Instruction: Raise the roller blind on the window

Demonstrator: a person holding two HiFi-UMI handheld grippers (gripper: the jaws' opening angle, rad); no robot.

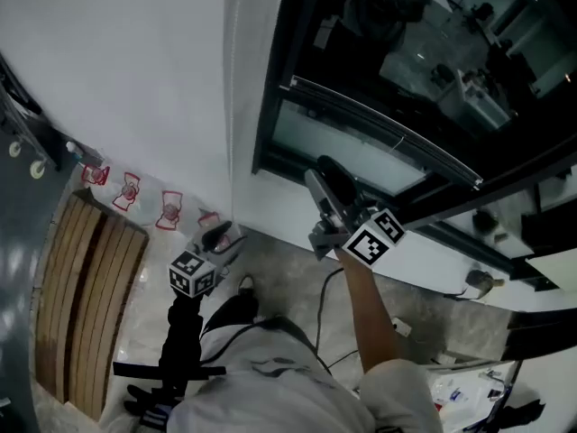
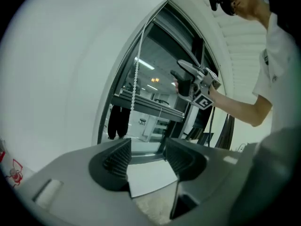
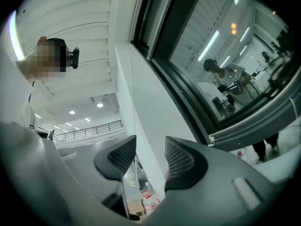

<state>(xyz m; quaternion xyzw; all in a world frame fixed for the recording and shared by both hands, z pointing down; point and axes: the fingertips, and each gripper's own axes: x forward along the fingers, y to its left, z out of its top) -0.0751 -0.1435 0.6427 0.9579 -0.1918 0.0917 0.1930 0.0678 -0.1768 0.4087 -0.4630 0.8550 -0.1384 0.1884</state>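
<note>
Roller blind's bead chain (image 2: pixel 136 79) hangs at the left edge of the window (image 1: pixel 424 61), close to the frame. Its lower end reaches a horizontal rail (image 2: pixel 150 106) that crosses the pane. How far the blind itself is drawn cannot be told from these views. The left hand-held gripper (image 2: pixel 148 157) is low, above the pale stone floor (image 1: pixel 279 269) near the corner where the white wall (image 1: pixel 135 61) meets the window. Its jaws stand wide apart with nothing between them; the chain is well beyond it. The right hand-held gripper (image 3: pixel 150 157) is higher, held out on a bare forearm (image 1: pixel 370 305) in front of the lower part of the window and above the white sill (image 1: pixel 424 260). Its jaws are also wide, with no object gripped. Neither tool touches the chain. A slatted wooden bench (image 1: pixel 90 287) stands by the wall on the person's left, and red-printed white items (image 1: pixel 131 192) line the wall's base.
</note>
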